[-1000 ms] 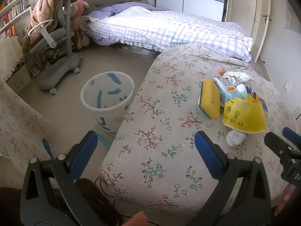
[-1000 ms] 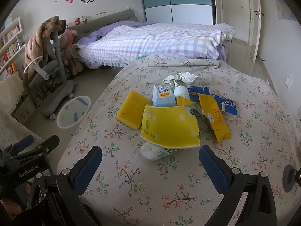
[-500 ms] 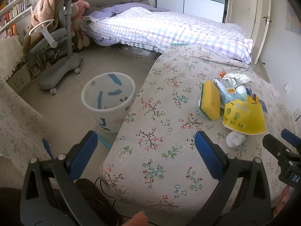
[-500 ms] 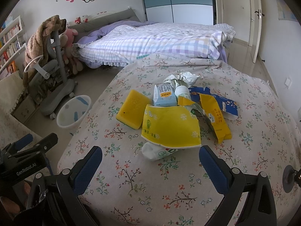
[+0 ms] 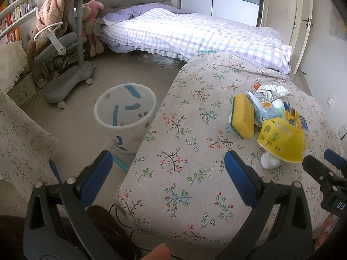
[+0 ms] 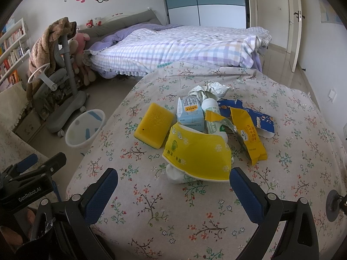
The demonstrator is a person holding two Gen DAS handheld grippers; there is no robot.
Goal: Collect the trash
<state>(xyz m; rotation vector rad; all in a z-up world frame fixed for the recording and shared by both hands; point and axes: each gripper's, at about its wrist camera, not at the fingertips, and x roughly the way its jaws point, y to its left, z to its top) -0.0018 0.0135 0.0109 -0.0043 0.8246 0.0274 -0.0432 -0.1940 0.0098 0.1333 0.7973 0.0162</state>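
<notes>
A pile of trash lies on the flowered tablecloth: a yellow sponge, a yellow paper bowl over a white crumpled tissue, a light-blue milk carton, a yellow snack wrapper, a blue flattened box and crumpled foil. My right gripper is open, just short of the bowl. My left gripper is open over the table's left edge; the sponge and bowl lie to its right. A white bin stands on the floor left of the table.
A bed with a checked quilt stands behind the table. A grey wheeled chair draped with a brown blanket stands at the left near bookshelves. Another flowered cloth hangs at the near left. A door is at the far right.
Both grippers have eased slightly back from the table; the trash pile looks a little farther off. Nothing was grasped or moved.
</notes>
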